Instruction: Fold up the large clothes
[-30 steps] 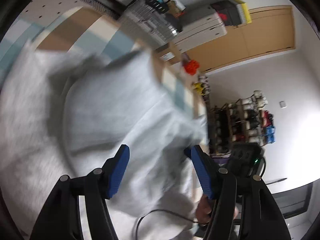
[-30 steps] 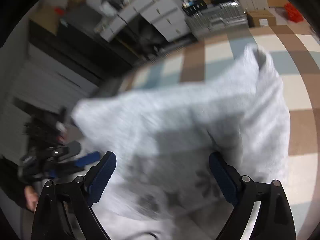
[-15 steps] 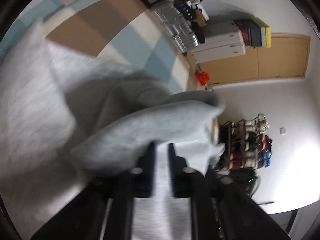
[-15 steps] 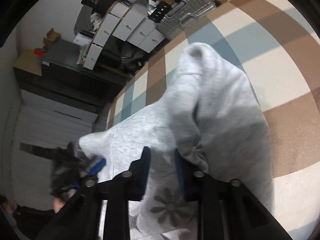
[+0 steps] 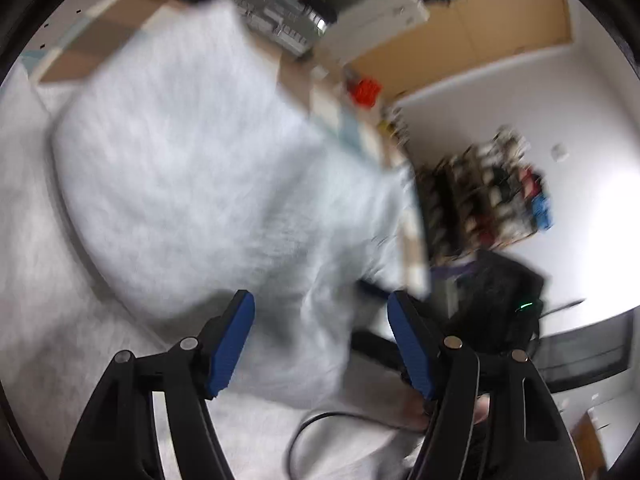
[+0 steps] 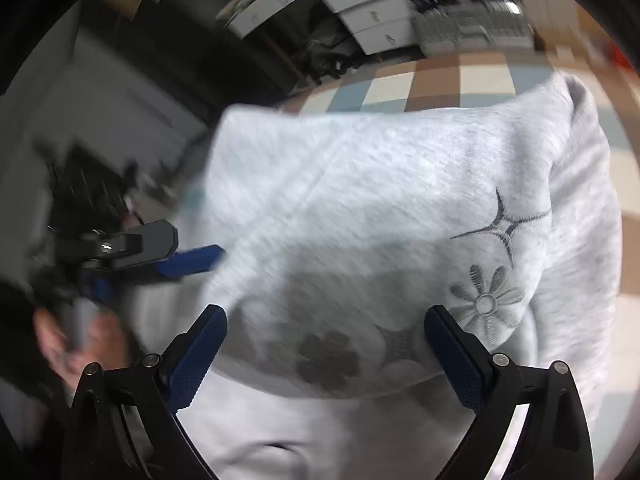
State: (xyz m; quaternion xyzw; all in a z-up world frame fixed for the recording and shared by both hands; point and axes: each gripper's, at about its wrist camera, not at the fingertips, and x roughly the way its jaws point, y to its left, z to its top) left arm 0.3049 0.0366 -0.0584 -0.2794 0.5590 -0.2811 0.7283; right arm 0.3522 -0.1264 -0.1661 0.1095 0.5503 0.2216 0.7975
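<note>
On the left, our left gripper (image 5: 320, 344) has its blue-padded fingers (image 5: 232, 344) opening, and nothing is pinched between them; the cloth lies beyond and below the pads. That cloth is the pale grey knit sweatshirt with embroidered grey flowers and stars (image 6: 400, 200), lying doubled over on the checked brown, cream and blue mat (image 6: 432, 76), its upper layer folded down toward us. We judge this to be the release at the end of one fold.

On the right, our right gripper (image 6: 324, 356) has its fingers (image 6: 456, 364) opening wide, likewise holding nothing, poised over the flower embroidery (image 6: 486, 304).

Next we would need fresh hold points, probably the garment's outer edges or a sleeve, pinching both layers cleanly before carrying them across. Blur hides the exact edges in the left view.
</note>
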